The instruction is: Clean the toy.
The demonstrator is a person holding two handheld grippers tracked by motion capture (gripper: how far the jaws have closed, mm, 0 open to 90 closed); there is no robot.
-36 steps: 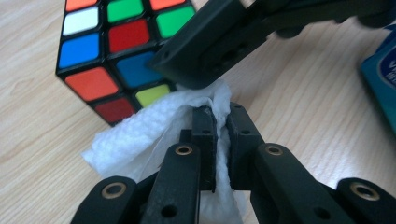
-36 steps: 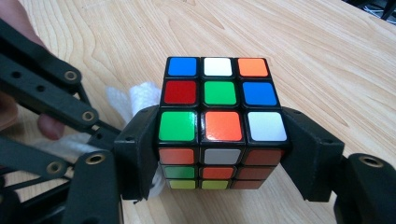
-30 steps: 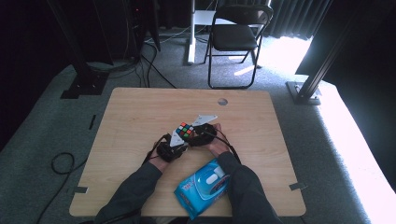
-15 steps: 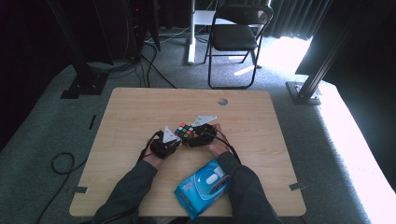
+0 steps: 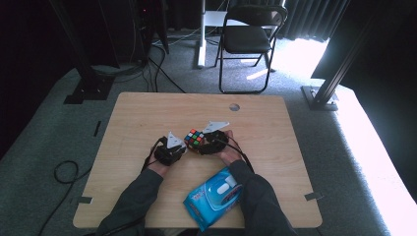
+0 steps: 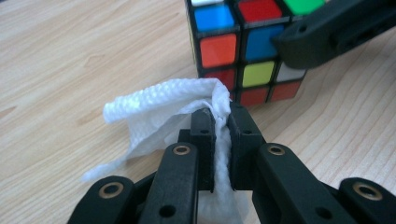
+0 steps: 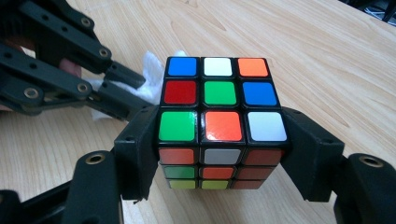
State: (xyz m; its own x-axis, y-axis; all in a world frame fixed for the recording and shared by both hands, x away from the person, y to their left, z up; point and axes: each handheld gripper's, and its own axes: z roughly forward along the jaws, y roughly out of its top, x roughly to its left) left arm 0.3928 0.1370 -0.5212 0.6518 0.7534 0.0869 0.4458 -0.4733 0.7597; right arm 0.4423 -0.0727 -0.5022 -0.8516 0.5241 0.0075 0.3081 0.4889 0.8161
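Observation:
A scrambled colour cube (image 5: 194, 138) rests on the wooden table (image 5: 275, 147). My right gripper (image 5: 209, 141) is shut on it, its two pads pressing the cube's (image 7: 219, 107) left and right sides low down. My left gripper (image 5: 169, 150) is just left of the cube, shut on a crumpled white wipe (image 6: 163, 112). The wipe sticks out past the jaw tips, close to the cube's (image 6: 243, 51) lower corner; I cannot tell if it touches. The right gripper view has the left gripper (image 7: 116, 88) and the wipe (image 7: 152, 70) behind the cube's left side.
A blue pack of wipes (image 5: 216, 194) lies at the table's near edge between the person's forearms. A small round hole (image 5: 234, 106) is in the table's far side. A folding chair (image 5: 248, 44) stands on the floor beyond the table.
My left gripper, with the wipe, has drawn a little to the left, away from the cube. The right gripper and the cube have stayed put.

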